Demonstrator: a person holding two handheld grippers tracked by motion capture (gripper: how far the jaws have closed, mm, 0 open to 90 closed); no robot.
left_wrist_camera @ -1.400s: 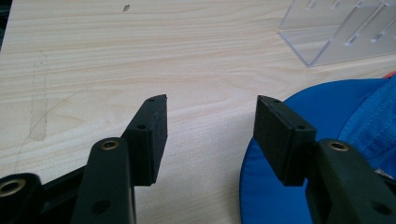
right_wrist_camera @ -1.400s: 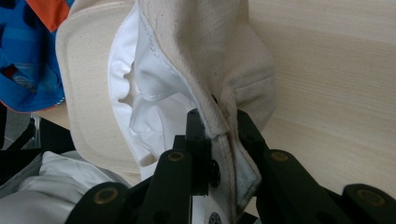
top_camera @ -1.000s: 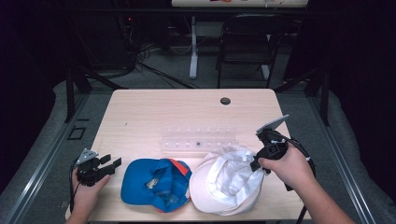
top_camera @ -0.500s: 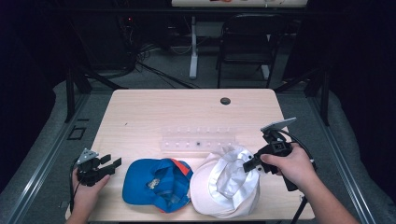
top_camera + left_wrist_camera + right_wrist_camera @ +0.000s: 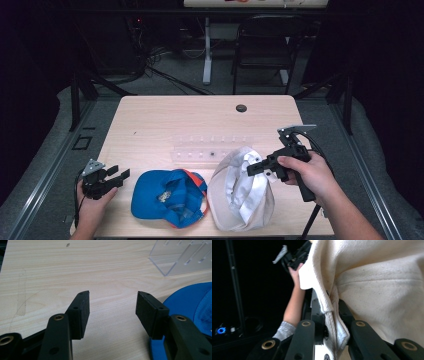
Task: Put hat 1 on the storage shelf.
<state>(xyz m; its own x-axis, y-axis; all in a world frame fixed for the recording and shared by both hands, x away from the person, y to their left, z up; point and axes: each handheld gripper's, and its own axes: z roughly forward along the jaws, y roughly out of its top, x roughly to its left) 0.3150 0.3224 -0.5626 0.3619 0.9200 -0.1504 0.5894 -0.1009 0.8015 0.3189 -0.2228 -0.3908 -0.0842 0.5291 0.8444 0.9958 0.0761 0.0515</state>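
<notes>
A white cap (image 5: 240, 192) lies crumpled at the table's front right, its near-right edge lifted. My right gripper (image 5: 253, 170) is shut on that edge; in the right gripper view the cream fabric (image 5: 382, 285) is pinched between the black jaws of the right gripper (image 5: 329, 307). A blue cap (image 5: 167, 197) with an orange trim lies upside down to the left of the white one. My left gripper (image 5: 117, 176) rests at the front left, open, a little left of the blue cap (image 5: 197, 297). Only bare wood shows between the jaws of the left gripper (image 5: 112, 305).
A clear plastic rack (image 5: 210, 150) (image 5: 180, 257) lies behind the two caps at mid table. A round cable hole (image 5: 241, 108) sits near the far edge of the table (image 5: 165, 120). A dark chair (image 5: 265, 45) and cables stand beyond it.
The right gripper has drawn the white cap's edge up and slightly toward the person, and the cap has folded narrower. The left gripper has stayed put.
</notes>
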